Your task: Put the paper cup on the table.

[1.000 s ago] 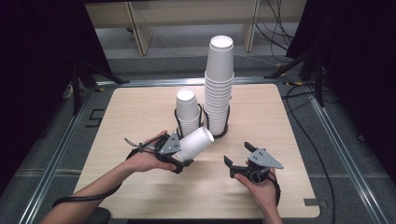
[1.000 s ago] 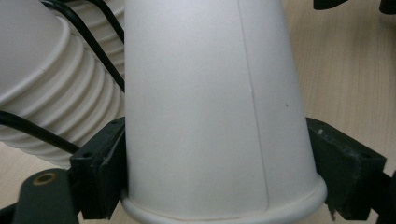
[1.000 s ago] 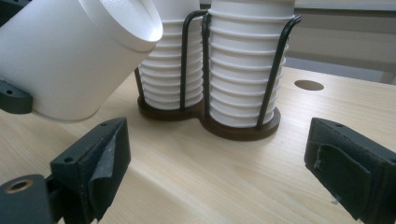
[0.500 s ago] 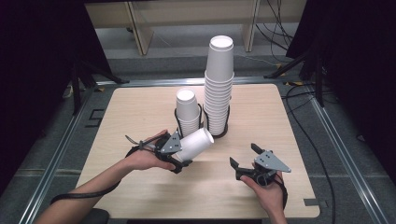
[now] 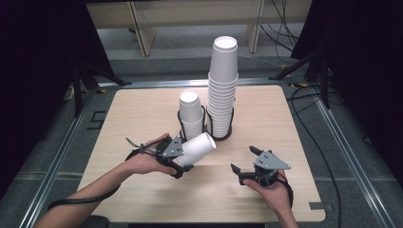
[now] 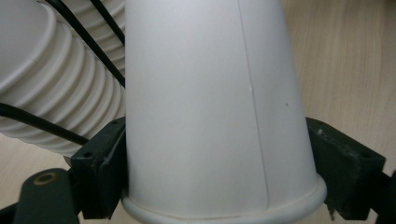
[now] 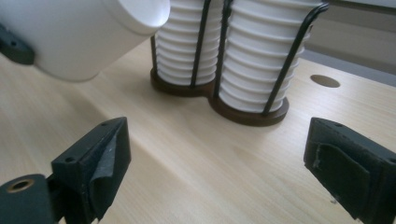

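A white paper cup (image 5: 198, 146) lies tilted in my left gripper (image 5: 183, 160), just in front of the holder. In the left gripper view both jaws press its sides just above the rolled rim (image 6: 219, 207), so my left gripper (image 6: 219, 172) is shut on it. Two stacks of white cups, a short one (image 5: 191, 113) and a tall one (image 5: 222, 85), stand in a black wire holder (image 5: 228, 134). To the right, my right gripper (image 5: 242, 159) hovers over bare table. Its jaws have just been closing a little, and my right gripper (image 7: 217, 163) is still open with nothing between them.
The wooden table (image 5: 142, 109) has a metal frame (image 5: 62, 147) around it. A round hole (image 7: 325, 80) in the tabletop lies right of the holder's dark base (image 7: 247, 114). Cables (image 5: 309, 137) run along the floor on the right.
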### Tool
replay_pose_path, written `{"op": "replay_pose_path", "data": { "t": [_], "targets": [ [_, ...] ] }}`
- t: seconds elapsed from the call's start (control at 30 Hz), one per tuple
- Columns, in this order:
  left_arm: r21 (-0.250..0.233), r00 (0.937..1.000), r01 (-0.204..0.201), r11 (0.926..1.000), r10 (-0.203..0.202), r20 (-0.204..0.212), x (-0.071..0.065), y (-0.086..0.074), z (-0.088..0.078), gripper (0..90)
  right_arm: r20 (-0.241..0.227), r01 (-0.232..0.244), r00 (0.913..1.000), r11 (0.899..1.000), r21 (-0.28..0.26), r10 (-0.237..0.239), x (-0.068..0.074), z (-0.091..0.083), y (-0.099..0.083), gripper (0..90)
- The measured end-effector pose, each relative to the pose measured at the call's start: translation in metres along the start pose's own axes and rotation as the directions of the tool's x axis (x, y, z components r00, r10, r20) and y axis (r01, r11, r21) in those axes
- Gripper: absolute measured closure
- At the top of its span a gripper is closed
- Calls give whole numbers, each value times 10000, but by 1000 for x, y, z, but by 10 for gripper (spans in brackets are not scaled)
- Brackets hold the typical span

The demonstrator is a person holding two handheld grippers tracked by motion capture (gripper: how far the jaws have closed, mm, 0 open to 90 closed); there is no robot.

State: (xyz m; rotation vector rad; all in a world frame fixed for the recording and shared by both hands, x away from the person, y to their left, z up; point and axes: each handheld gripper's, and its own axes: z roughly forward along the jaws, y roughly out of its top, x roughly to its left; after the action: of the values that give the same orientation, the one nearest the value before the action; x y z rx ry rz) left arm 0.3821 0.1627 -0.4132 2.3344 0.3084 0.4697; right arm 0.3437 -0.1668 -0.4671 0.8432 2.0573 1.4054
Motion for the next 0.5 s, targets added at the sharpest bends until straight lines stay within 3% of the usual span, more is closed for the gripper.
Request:
{"op": "replay_pose_path", "data": {
  "t": [0.1,0.13,0.27,0.33,0.37,0.4,0.43,0.5],
  "targets": [
    [-17,9999,-56,10000,56,89,-1,1,-1,158,-37,233,9997,9997,113,-233,-3,-1,-2,88],
    [133,9997,-165,9998,162,191,0,2,-2,158,-117,58,9999,9998,182,-55,-2,-1,-3,89],
    [89,9994,-240,9997,237,263,-1,2,-4,158,-105,483,9988,9982,348,-480,-6,-1,-5,100],
    [106,9988,-293,9995,288,388,-2,1,-6,159,-103,360,9993,9987,350,-357,-7,-2,-7,104],
    [176,9987,-389,9991,383,329,-2,1,-6,158,-177,183,9997,9989,438,-175,-6,-2,-8,116],
    [317,9986,-399,9987,388,354,-2,2,-7,158,-195,469,9987,9979,446,-460,-8,-3,-8,131],
    [338,9992,-389,9987,385,107,-2,2,-7,158,-310,469,9985,9976,505,-453,-7,-4,-8,137],
    [312,9992,-364,9989,358,183,-2,2,-8,158,-335,626,9976,9959,656,-605,-9,-5,-8,148]
  ]
}}
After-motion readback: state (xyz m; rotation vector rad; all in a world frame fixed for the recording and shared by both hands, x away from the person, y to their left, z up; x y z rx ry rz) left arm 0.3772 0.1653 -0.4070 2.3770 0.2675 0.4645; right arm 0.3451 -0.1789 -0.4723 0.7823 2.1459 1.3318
